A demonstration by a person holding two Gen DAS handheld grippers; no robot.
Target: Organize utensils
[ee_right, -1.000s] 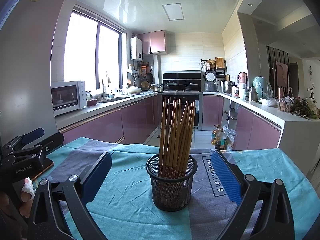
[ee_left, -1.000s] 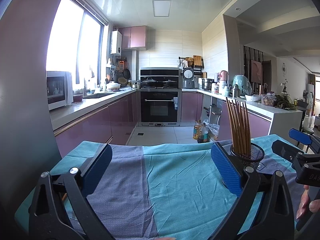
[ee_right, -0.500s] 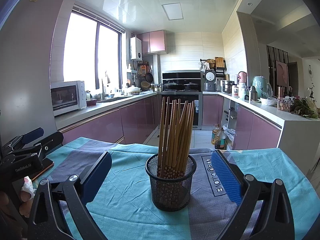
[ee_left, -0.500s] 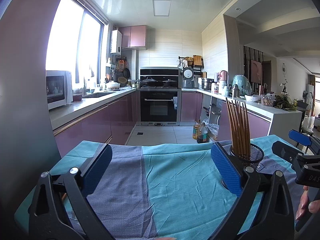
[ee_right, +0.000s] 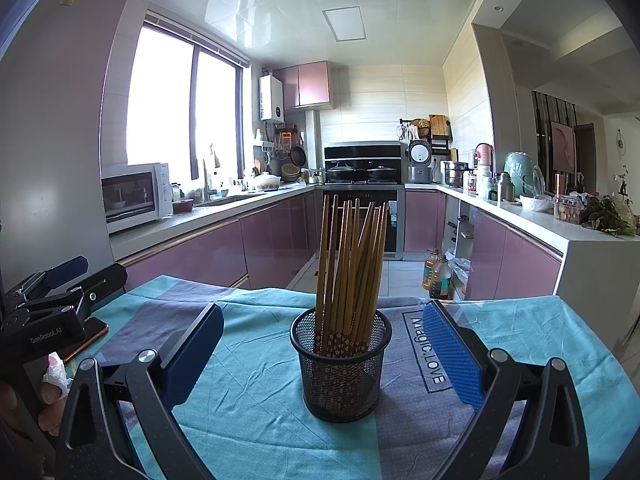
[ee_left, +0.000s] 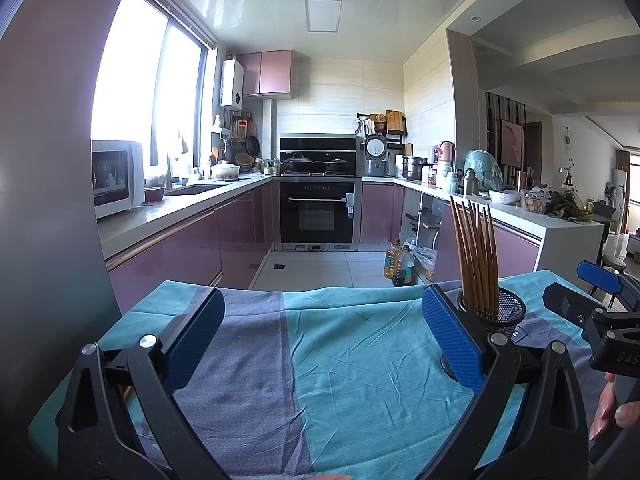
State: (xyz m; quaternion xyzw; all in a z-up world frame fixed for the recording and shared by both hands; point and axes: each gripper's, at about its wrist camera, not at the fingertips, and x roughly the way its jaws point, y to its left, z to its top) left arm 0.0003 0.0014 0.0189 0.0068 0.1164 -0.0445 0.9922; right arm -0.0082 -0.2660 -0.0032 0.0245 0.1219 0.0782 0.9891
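A black mesh holder (ee_right: 341,368) stands upright on the cloth-covered table, holding several wooden chopsticks (ee_right: 350,264). My right gripper (ee_right: 320,354) is open and empty, its jaws wide on either side of the holder, a little nearer than it. My left gripper (ee_left: 320,336) is open and empty over bare cloth; the holder (ee_left: 494,312) with chopsticks (ee_left: 476,256) shows behind its right finger. The left gripper's body also shows at the left of the right wrist view (ee_right: 52,304); the right gripper's body shows at the far right of the left wrist view (ee_left: 596,304).
The table carries a teal and grey-purple cloth (ee_right: 256,392) printed "Magic.LOVE". A dark flat object with an orange edge (ee_right: 86,338) lies at the table's left side. Beyond the far edge are a kitchen floor, purple cabinets (ee_left: 188,248) and an oven (ee_left: 318,216).
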